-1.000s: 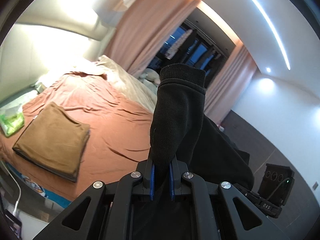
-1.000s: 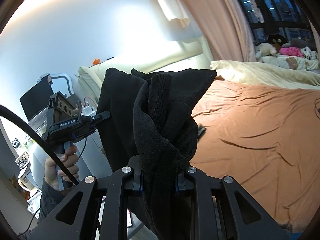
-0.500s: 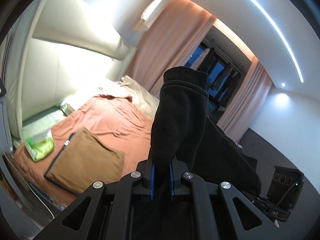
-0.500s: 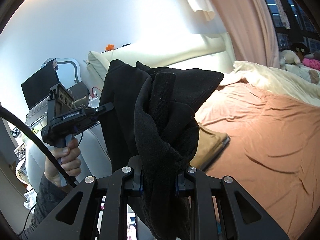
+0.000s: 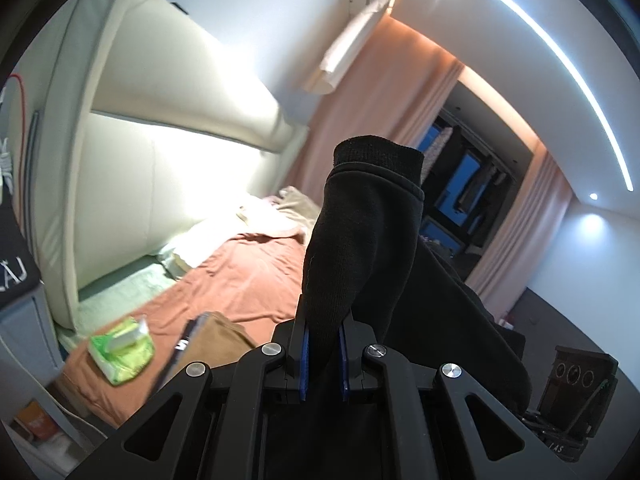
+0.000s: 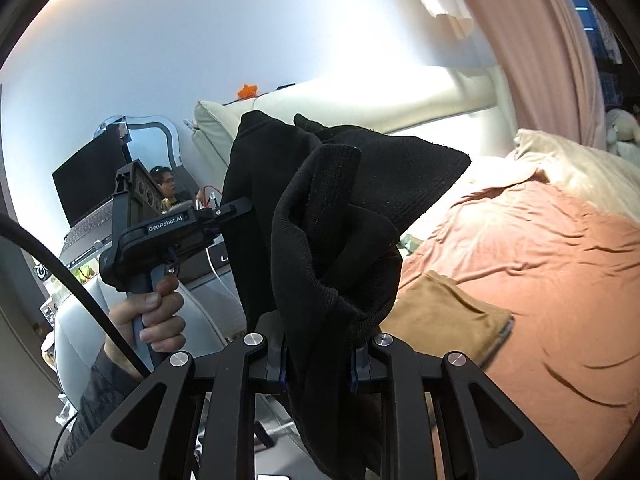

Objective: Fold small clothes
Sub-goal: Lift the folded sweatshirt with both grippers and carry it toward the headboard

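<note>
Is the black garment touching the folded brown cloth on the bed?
Apart. In the right wrist view the black garment hangs in the air from the right gripper, while the brown cloth lies flat on the bed beyond.

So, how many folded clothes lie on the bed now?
1: a folded brown garment lies near the edge of the bed. Others may be hidden behind the black garment.

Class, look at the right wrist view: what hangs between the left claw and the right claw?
The black garment spans between the left claw and the right claw, both shut on it, as the right wrist view shows.
</note>
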The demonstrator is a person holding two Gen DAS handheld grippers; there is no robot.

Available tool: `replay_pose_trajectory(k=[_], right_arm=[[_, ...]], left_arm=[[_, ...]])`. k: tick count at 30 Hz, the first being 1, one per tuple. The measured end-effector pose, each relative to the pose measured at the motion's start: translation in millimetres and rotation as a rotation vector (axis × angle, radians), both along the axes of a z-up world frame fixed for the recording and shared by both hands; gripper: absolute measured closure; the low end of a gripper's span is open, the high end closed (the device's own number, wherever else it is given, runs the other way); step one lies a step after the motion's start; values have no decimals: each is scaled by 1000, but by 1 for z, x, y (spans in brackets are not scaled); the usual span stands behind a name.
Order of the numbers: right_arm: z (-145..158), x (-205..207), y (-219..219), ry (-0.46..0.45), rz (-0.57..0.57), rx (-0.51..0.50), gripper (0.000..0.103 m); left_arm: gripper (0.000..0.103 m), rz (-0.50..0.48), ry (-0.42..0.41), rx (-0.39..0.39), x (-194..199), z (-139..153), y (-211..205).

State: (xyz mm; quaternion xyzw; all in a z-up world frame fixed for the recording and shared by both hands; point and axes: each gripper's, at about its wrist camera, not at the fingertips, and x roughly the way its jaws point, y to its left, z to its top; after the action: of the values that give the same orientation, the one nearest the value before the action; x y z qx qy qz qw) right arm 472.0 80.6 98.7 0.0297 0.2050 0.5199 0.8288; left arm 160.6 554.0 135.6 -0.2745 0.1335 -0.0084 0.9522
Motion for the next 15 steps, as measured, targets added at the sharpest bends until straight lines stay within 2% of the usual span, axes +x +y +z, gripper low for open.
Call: replay_pose_trajectory(k=[1, 7, 15], right_arm=[[-3, 2, 5, 5, 6, -3, 86], [-24, 43, 26, 61, 33, -11, 86], [-65, 130, 32, 159, -1, -46, 86]], left_arm=[[92, 10, 10, 0, 2, -2, 5], [92, 50, 74, -4, 23, -24, 27], [92, 65, 178, -36, 92, -73, 41]])
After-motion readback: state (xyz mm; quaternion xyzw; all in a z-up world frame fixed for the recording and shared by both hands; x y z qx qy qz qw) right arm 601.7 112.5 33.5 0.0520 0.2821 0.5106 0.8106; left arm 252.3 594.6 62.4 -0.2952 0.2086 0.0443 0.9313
